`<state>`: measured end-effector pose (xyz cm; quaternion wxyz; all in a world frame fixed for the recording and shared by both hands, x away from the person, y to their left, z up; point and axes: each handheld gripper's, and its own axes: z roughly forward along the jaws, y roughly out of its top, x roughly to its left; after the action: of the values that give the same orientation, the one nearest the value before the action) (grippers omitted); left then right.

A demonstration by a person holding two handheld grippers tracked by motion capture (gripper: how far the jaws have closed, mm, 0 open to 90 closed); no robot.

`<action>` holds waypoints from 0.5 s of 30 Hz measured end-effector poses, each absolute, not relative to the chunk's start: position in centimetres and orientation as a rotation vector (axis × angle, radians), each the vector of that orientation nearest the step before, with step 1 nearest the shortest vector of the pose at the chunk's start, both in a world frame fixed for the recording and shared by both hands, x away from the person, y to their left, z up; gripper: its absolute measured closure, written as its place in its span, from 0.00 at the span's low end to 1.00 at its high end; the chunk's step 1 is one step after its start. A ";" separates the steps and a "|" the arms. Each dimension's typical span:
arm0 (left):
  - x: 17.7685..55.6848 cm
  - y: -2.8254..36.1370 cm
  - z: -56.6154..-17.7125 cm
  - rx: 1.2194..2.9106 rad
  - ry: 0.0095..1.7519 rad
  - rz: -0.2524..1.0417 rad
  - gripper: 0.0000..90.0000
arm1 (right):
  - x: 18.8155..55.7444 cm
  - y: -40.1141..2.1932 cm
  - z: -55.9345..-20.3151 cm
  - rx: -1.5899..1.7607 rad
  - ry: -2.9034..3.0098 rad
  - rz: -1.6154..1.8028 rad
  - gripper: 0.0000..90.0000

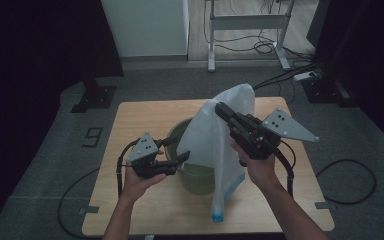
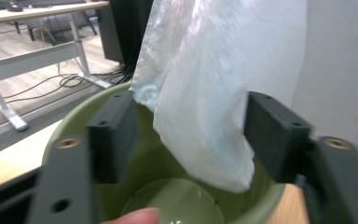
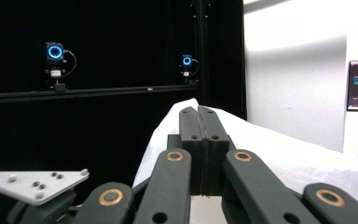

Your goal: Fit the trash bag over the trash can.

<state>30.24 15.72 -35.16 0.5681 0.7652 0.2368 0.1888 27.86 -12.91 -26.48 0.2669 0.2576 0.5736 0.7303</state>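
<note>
bag: translucent white plastic bag [image 1: 220,145] with blue bottom edge, hanging over green bucket [image 1: 196,176] on table [image 1: 140,112] | right gripper [image 1: 221,110]: jaws pressed together, clamped on bag's top | left gripper [image 1: 177,149]: jaws apart, straddling bucket rim, bag between, untouched

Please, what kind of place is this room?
Probably a lab or studio set up for recording: black curtains carry tracking cameras with blue ring lights, cables trail across the floor, and a small wooden table stands alone.

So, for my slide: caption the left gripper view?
Open tongs straddle a plastic bag hanging into a green bucket.
</note>
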 end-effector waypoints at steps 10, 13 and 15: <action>31.1 14.6 -35.0 1.747 0.501 0.466 0.99 | 28.0 -13.3 -26.7 0.705 1.551 1.966 0.99; 31.0 14.0 -34.8 1.747 0.502 0.525 1.00 | 28.0 -13.5 -26.7 0.711 1.554 1.973 0.99; 30.8 13.9 -34.7 1.738 0.510 0.567 1.00 | 27.8 -13.7 -26.7 0.706 1.551 1.970 0.99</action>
<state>30.80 13.88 -34.67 0.5823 0.7444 0.2186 0.2430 27.82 -13.67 -26.70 0.2649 0.2615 0.5742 0.7292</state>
